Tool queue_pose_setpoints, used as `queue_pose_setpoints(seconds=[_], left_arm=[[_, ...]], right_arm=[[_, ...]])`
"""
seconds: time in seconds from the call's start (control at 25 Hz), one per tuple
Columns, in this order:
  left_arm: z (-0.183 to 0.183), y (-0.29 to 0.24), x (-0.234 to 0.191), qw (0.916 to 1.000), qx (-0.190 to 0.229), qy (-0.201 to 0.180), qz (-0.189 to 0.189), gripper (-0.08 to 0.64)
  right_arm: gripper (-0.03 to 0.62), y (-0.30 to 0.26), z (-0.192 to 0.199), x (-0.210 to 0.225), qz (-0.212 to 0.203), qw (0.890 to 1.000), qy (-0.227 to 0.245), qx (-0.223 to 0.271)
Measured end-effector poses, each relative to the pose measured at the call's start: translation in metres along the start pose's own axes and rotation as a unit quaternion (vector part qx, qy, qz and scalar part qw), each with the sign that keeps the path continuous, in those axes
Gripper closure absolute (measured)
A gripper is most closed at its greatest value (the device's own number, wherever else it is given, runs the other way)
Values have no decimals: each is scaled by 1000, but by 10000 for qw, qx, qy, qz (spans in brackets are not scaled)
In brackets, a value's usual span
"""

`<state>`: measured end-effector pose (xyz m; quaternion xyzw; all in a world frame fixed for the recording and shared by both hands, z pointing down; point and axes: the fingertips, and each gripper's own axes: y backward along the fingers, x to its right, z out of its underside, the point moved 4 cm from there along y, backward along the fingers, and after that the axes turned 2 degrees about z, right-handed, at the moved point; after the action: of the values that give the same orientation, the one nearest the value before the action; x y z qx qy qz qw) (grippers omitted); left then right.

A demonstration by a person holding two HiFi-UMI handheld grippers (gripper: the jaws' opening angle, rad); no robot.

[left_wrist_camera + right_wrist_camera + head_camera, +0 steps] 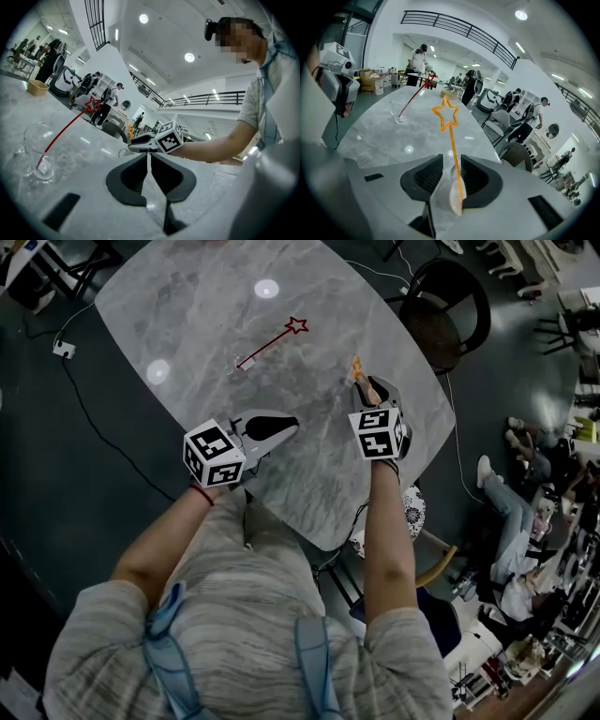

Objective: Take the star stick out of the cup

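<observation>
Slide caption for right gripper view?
Right tongs hold an orange star stick upright; a red star stick stands in the glass cup beyond.

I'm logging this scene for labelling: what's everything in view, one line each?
table: one, grey marble, centre
glass cup: one, clear, near the table's middle
red star stick: one, red, leaning in the glass cup
orange star stick: one, orange, upright in the right tongs
chair: one, dark, beside the table's right edge
left tongs: one, dark jaws, shut and empty, near left
right tongs: one, dark jaws, gripping the orange star stick, near right
</observation>
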<state>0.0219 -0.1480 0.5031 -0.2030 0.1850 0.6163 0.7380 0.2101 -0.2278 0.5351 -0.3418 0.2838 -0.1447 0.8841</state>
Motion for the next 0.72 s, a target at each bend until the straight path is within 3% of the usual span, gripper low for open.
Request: queue_pose_setpoints(seconds=[0.6,0.72], left_arm=[[4,1,1,10000,-10,53,-9,543],[5,1,1,10000,-22,62,-13,541]], right_arm=[[502,-12,12,-1,46,9990,359,-265],[537,-12,12,0,98,9986,458,-260]])
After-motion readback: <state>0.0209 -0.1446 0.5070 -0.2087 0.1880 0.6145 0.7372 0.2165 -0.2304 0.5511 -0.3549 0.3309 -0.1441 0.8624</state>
